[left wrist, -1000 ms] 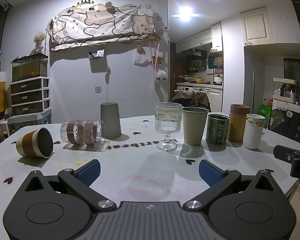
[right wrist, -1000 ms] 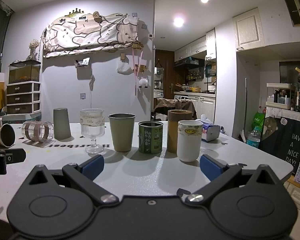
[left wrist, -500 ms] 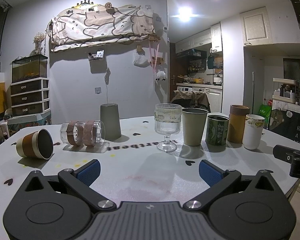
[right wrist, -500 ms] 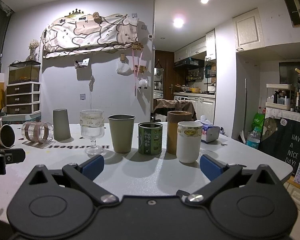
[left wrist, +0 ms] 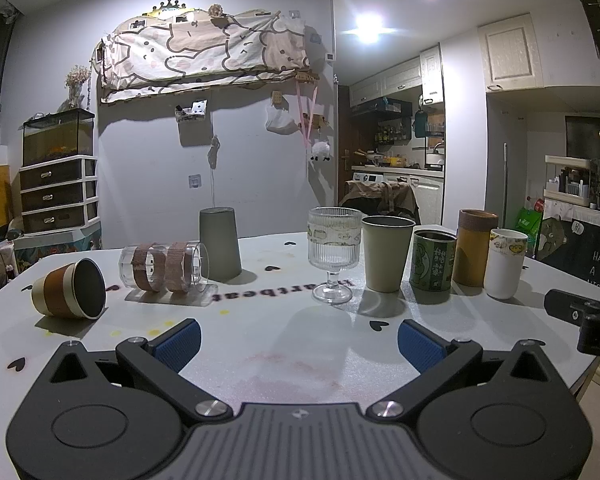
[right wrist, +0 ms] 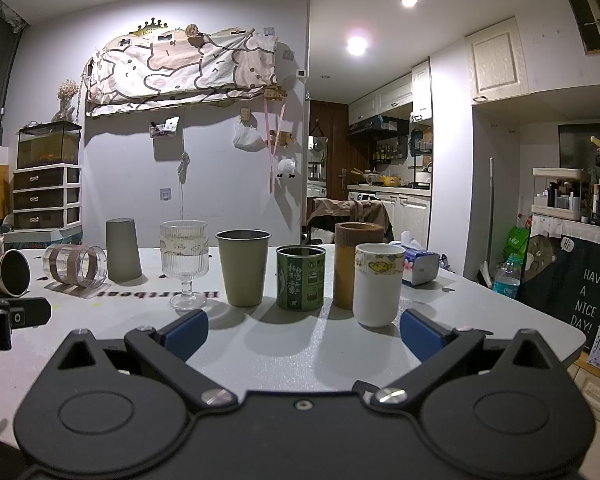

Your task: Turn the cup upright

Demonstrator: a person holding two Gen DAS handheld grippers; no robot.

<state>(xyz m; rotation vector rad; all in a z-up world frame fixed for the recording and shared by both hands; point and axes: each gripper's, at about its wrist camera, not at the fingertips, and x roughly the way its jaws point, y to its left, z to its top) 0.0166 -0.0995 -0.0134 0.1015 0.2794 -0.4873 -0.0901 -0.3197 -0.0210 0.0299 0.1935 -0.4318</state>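
Note:
A brown-and-cream cup (left wrist: 66, 290) lies on its side at the table's left, mouth toward me. A clear glass with brown bands (left wrist: 164, 267) lies on its side beside it. A grey cup (left wrist: 219, 243) stands upside down behind. My left gripper (left wrist: 298, 340) is open and empty, well short of all of them. My right gripper (right wrist: 304, 330) is open and empty, in front of the upright cups. The lying cup (right wrist: 8, 272), banded glass (right wrist: 75, 266) and grey cup (right wrist: 122, 249) show at the left of the right wrist view.
A row of upright vessels stands to the right: stemmed glass (left wrist: 334, 254), olive cup (left wrist: 386, 253), green tin (left wrist: 433, 266), brown cylinder (left wrist: 476, 252), white mug (left wrist: 505, 262). A tissue pack (right wrist: 418, 266) lies at the far right. The white table (left wrist: 300, 364) ends near the right.

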